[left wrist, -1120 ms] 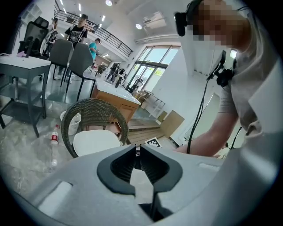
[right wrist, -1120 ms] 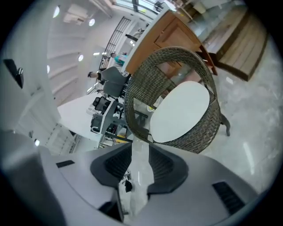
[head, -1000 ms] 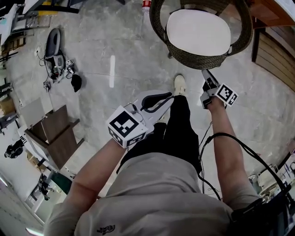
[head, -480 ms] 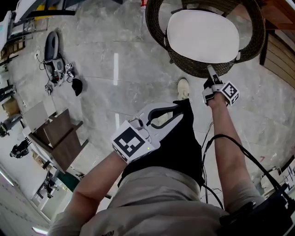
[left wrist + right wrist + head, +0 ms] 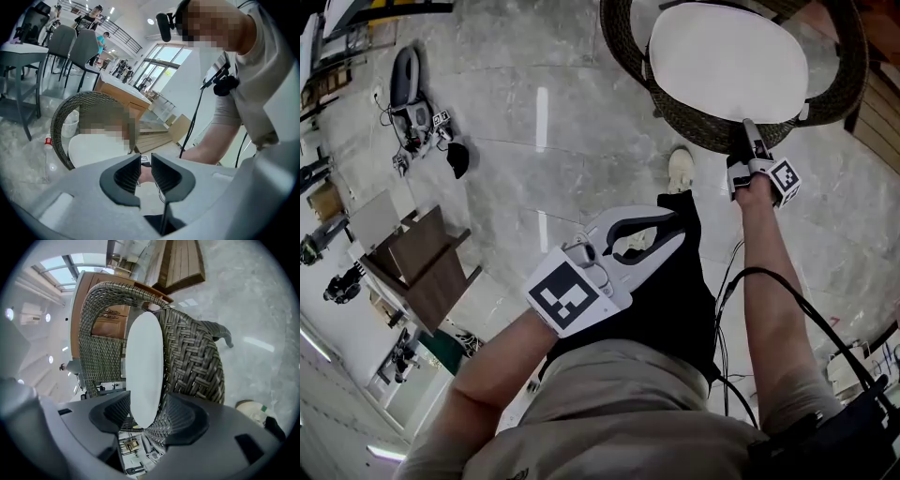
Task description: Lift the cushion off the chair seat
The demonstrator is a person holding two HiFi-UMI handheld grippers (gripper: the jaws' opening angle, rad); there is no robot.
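Note:
A white oval cushion (image 5: pixel 727 61) lies on the seat of a dark wicker chair (image 5: pixel 712 131) at the top right of the head view. My right gripper (image 5: pixel 748 133) reaches its front rim. In the right gripper view the cushion's (image 5: pixel 145 366) near edge and some wicker rim (image 5: pixel 192 362) sit between the wide jaws of the right gripper (image 5: pixel 149 411). Those jaws are opening, and the pads are not pressing. My left gripper (image 5: pixel 661 230) hangs over the person's thigh, away from the chair. In the left gripper view the left gripper (image 5: pixel 146 161) shows only a narrow slit, with nothing in it.
A white shoe (image 5: pixel 681 169) stands on the marble floor just before the chair. A brown wooden seat (image 5: pixel 417 267) is at the left, and loose gear (image 5: pixel 412 117) lies on the floor at the far left. Wooden boards (image 5: pixel 877 108) flank the chair's right.
My right gripper has travelled forward to the chair's front rim and rolled, so the cushion edge now lies between its jaws. The left gripper drifted slightly forward.

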